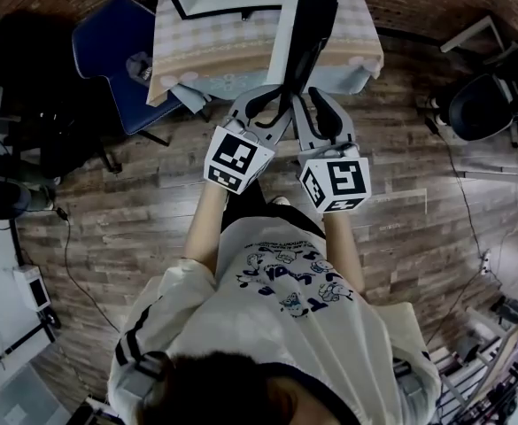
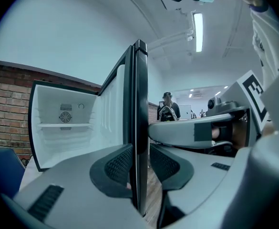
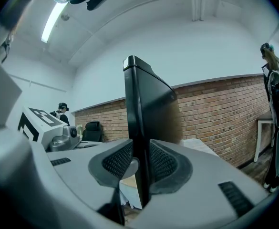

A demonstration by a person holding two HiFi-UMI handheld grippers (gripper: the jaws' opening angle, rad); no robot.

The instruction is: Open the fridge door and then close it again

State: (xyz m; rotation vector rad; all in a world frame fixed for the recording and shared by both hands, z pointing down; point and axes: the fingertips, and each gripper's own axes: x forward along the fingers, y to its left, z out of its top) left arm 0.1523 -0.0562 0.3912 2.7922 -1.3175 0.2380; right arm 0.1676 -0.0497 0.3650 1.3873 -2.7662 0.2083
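Clamping left gripper (image 2: 140, 165) and right gripper (image 3: 140, 163) on the fridge door (image 2: 140, 80) edge, we hold it open. We judge closing remains.

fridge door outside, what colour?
Black. The fridge door shows it best in the right gripper view.

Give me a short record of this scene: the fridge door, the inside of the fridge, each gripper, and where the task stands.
fridge door: open, swung well away from the cabinet, seen edge-on
fridge interior: white, one shelf, nothing visible on it
left gripper: shut on the door's free edge
right gripper: shut on the same edge, beside the left one
task stage: door is open; closing not yet done
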